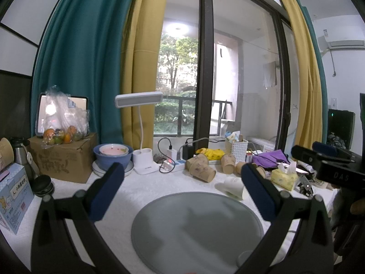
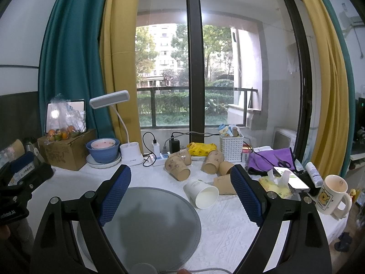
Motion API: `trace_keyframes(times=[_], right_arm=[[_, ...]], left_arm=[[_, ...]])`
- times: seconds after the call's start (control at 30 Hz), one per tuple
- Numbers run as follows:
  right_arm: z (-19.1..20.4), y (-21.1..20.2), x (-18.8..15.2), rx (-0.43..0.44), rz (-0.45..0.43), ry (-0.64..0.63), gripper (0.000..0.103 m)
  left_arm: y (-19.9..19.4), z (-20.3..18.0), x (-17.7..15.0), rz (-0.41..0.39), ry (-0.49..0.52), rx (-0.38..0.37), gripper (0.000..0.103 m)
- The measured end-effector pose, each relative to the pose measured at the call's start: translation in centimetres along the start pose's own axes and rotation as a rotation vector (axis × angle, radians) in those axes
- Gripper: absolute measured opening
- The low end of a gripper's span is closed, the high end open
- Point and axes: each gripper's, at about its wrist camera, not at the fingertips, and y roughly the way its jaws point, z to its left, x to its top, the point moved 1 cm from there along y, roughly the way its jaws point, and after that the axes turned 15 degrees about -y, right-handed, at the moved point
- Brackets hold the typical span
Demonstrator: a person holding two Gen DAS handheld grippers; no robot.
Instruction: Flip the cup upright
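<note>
While both grippers hang above the bench, which is covered by a white textured cloth, the white paper cup lies on its side just beside the right edge of the round grey mat, its open mouth turned toward the right wrist camera. In the left wrist view the same white paper cup appears just left of the right-hand finger. The left gripper has its blue-padded fingers spread wide with nothing between them, positioned over the grey mat. The right gripper likewise has its fingers spread wide and holds nothing; the cup sits between them in the picture, apart from both pads. Several brown paper cups lie tipped behind the white one. A ceramic mug with a bear print stands upright at the right, near a yellow tissue pack. A white desk lamp stands at the rear.
</note>
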Motion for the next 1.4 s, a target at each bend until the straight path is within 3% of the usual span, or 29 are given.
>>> trace_keyframes(times=[0.33,0.6,0.97,1.4], right_arm=[[0.3,0.0,-0.3,0.005,0.007,0.0,0.091],[-0.2,2.8,-1.0,0.025,0.058,0.02,0.091],[-3.1,9.6,-2.5,0.048,0.162,0.055,0.091],[-7.0,19.6,-3.7,0.105,0.251,0.097,0.091]], left_arm=[[0.1,0.1,-0.2,0.007,-0.004,0.001,0.103],[2.1,-0.1,-1.5,0.08,-0.013,0.019,0.103],[9.5,-0.9,-2.1,0.278,-0.051,0.048,0.103],[22.8,-2.4,-3.5,0.532,-0.105,0.07,0.103]])
